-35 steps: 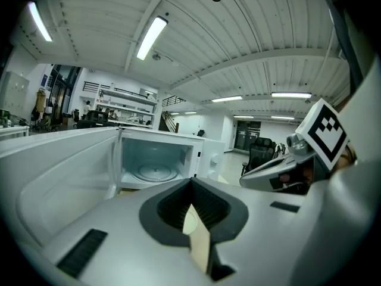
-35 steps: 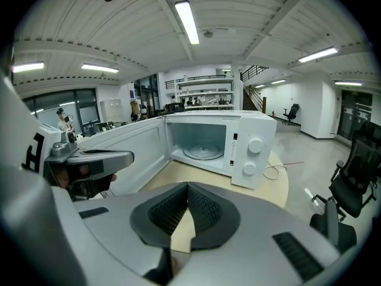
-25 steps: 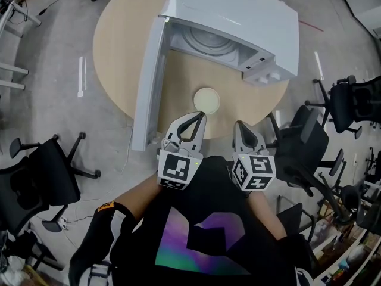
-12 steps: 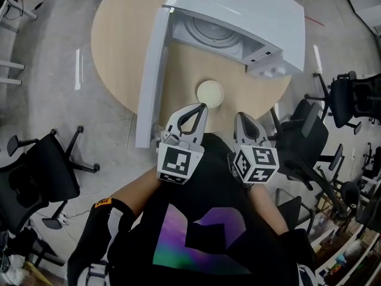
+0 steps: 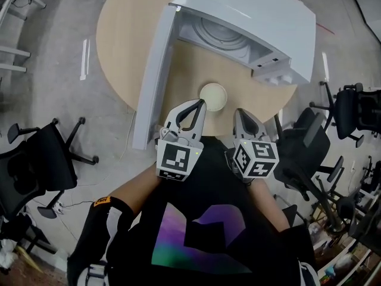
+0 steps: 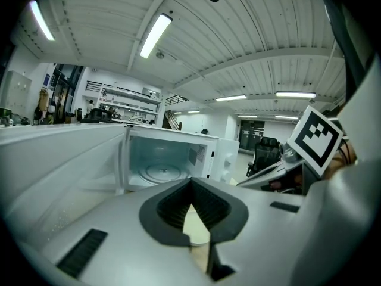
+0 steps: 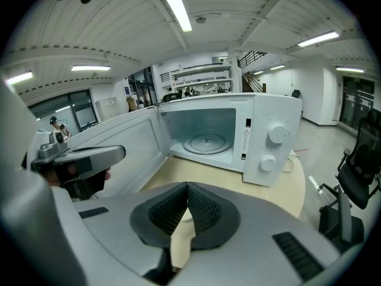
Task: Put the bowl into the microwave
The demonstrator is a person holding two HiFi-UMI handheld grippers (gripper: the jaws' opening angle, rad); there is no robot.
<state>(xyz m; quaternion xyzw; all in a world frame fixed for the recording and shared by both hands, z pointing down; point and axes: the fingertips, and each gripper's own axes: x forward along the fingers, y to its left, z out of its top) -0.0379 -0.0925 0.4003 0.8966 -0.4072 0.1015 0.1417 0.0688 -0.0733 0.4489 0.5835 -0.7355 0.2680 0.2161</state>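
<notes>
Looking down from the head view, I see the bowl (image 5: 213, 96), small, round and cream, standing on the round wooden surface (image 5: 125, 34) just in front of the microwave (image 5: 250, 11). The white microwave's door (image 5: 155, 70) is swung wide to the left, and the glass turntable (image 5: 220, 37) inside is bare.

My left tongs (image 5: 201, 103) hover beside the bowl's near-left edge with their tips together and nothing between them. In the left gripper view a pale patch shows through the gap below the closed tips, probably the bowl, though it is too blurred to be sure. My right tongs (image 5: 240, 112) hang just right of the bowl, tips also pressed together and empty.

The right gripper view shows two round knobs (image 7: 275, 134) on the microwave's control panel and a small label (image 7: 245, 137) by the cavity edge, its print too fine to read. No brand name is legible. Each marker cube (image 5: 177, 161) carries black-and-white squares only. Office chairs (image 5: 36, 171) stand on the floor around the surface.
</notes>
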